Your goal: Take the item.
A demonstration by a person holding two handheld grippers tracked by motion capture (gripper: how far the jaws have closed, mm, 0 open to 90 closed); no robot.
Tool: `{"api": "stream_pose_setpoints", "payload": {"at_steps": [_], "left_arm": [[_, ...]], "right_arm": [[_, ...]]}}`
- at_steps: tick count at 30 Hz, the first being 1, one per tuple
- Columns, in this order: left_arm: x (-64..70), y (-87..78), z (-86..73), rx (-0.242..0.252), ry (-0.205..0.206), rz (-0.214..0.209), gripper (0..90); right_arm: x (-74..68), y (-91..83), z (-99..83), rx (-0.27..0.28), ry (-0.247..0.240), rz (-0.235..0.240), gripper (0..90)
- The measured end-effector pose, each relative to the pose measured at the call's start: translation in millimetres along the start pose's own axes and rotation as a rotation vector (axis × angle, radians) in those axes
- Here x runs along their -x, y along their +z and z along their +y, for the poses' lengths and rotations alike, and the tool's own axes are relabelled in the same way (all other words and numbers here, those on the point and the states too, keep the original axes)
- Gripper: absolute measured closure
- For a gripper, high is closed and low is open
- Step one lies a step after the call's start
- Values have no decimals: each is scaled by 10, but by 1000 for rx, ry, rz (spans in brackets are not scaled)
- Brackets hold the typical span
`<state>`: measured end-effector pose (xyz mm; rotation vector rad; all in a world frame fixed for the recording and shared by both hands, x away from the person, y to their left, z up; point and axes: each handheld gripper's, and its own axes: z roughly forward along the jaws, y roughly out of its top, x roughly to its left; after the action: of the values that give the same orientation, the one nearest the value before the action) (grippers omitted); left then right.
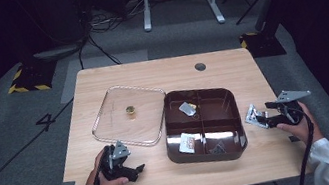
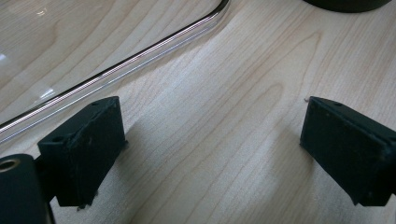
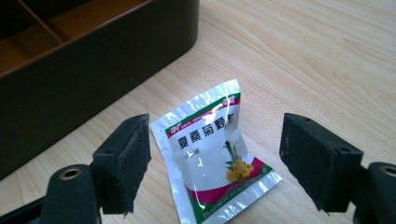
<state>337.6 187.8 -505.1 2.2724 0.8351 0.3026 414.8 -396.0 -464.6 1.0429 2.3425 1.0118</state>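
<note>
Your right gripper (image 3: 215, 158): jaws spread wide, sachet (image 3: 215, 154) lying flat on table (image 3: 327, 56) between them, not pinched. Dark box (image 3: 93, 70) sits just beside sachet, wall close to one jaw. Your left gripper (image 2: 212, 149): jaws spread too, bare wood between them, clear lid (image 2: 70, 46) rim just ahead. Box compartments already have few small packets (image 1: 187, 142).

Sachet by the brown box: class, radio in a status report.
Right gripper open, jaws either side of sachet, flat on table. Left gripper open, empty. Box close beside; nothing blocking.
</note>
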Motion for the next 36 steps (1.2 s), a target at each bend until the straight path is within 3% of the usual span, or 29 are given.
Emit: {"api": "stream_pose_setpoints", "payload": {"at_steps": [10,15,20,27,32,36], "left_arm": [[0,0,0,0,0,0,67],[1,0,0,0,0,0,67],[1,0,0,0,0,0,67],[0,0,0,0,0,0,67],[0,0,0,0,0,0,67],[0,0,0,0,0,0,67]], "right_arm": [[-121,-74,-95,-2,-41,-6,232],[-209,-95,-213,-11,-58,7,222],[-272,-104,-355,-27,-60,-9,218],[-300,-133,-540,-22,-25,-15,216],[-289,-155,-633,-3,43,1,213],[-295,-173,-658,-2,69,-8,211]]}}
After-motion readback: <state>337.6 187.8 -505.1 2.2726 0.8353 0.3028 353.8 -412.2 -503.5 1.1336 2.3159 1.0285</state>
